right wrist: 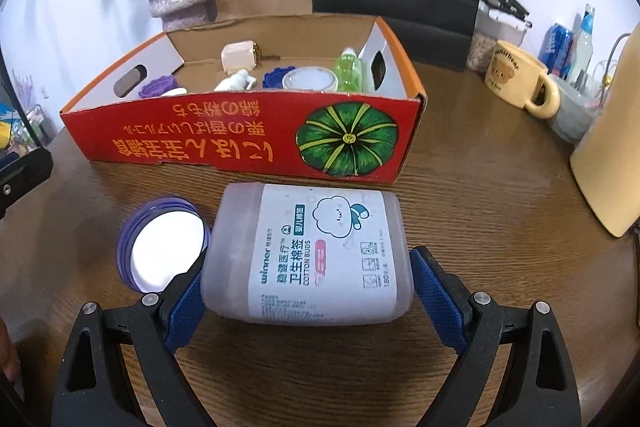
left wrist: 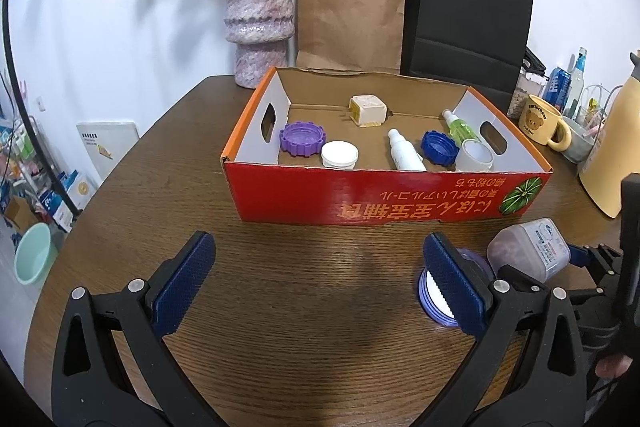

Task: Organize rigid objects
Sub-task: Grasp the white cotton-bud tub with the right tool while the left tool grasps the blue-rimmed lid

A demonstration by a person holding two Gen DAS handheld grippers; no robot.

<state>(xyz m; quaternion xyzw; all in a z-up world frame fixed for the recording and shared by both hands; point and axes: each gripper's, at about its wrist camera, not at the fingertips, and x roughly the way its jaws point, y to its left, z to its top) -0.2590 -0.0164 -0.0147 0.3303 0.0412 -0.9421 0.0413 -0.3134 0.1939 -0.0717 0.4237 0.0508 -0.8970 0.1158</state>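
A frosted cotton-bud tub (right wrist: pixel 312 251) lies on its side on the wooden table, just in front of the red cardboard box (right wrist: pixel 240 131). My right gripper (right wrist: pixel 310 267) is open and straddles the tub's near end, with a pad close on each side. A purple lid (right wrist: pixel 164 243) with a white inside lies touching the tub's left. My left gripper (left wrist: pixel 320 287) is open over bare table, holding nothing; its right finger hides part of the purple lid (left wrist: pixel 434 291). In the box (left wrist: pixel 384 195) are a purple cap (left wrist: pixel 303 139), a white lid (left wrist: pixel 339 154), a white bottle (left wrist: pixel 404 149), a blue cap (left wrist: pixel 439 147) and a green bottle (left wrist: pixel 460 127).
A flower vase (left wrist: pixel 260 27), a brown paper bag (left wrist: pixel 348 15) and a black bag (left wrist: pixel 468 15) stand behind the box. A yellow mug (right wrist: pixel 516 79), cans, a bottle and a tall cream jug (right wrist: pixel 608 155) crowd the table's right side.
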